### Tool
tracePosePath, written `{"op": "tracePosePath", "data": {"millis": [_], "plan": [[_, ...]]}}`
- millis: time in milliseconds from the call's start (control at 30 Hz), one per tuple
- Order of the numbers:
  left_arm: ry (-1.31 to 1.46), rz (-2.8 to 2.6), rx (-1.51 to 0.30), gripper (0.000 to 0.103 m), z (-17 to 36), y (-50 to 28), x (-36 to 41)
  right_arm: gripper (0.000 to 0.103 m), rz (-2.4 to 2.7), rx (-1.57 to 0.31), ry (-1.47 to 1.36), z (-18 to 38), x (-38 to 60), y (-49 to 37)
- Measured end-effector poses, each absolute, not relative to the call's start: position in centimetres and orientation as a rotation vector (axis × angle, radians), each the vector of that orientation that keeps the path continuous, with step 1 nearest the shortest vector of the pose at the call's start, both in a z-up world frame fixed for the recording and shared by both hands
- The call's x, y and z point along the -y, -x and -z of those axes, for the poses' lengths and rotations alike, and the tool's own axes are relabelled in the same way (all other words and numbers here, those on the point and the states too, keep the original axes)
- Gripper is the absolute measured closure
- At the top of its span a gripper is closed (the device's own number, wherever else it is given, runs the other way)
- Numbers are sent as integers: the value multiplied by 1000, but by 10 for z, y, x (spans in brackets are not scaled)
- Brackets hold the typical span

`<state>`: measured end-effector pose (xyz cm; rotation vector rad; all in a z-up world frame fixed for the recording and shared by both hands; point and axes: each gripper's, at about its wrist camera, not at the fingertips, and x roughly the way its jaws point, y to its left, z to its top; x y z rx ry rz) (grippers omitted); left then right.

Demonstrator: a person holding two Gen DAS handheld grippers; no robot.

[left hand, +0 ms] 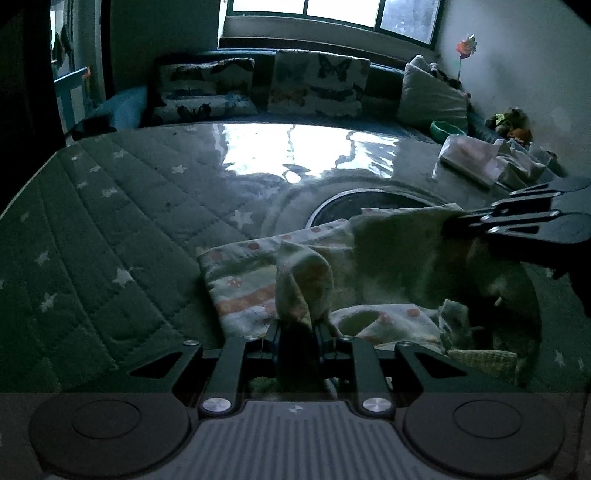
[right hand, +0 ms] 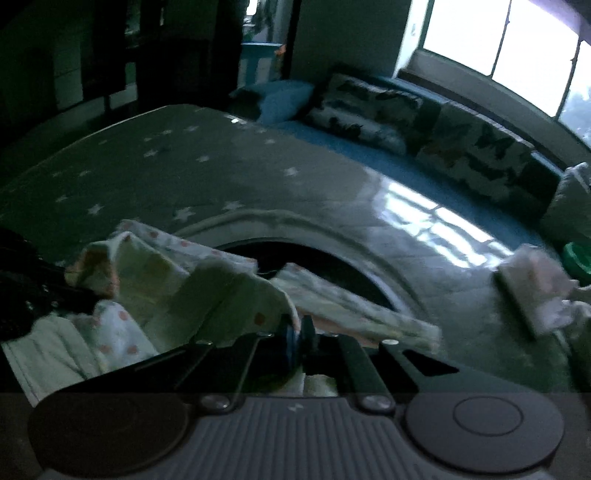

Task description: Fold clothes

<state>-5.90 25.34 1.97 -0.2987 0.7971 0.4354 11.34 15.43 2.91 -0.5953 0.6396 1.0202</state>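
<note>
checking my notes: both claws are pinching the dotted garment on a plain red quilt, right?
Not quite: the quilt is green with white stars, not plain red, as the left wrist view shows. Both the left claw and right claw do pinch the dotted garment.

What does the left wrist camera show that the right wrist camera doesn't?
Only the left wrist view shows the pinwheel by the wall, the stuffed toys in the corner, and the right gripper seen from the side, shut on the garment's edge.

Only the right wrist view shows the dark doorway at the far end of the room.

Both show the patterned garment, the star-print quilt, the butterfly cushions, the window, and the folded pile of clothes.
</note>
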Motion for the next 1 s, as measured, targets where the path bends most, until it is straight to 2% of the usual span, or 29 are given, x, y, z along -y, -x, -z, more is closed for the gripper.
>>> {"op": "tracePosePath", "data": {"millis": [500,767,867,933,1000], "plan": [[255,-444,-725,83,-42,93,-232,101,-772,-492,558,-68,-12,-109],[233,-414,-728,83,-44,116,-222,100,-649,-588,564,-53,54,-99],[231,-407,-743,83,-43,128,-220,89,-665,-630,528,-46,54,-104],[230,-400,-749,83,-42,136,-218,74,-682,-643,502,-42,46,-109],[219,-408,-748,83,-46,142,-219,67,-709,-654,463,-39,35,-118]]}}
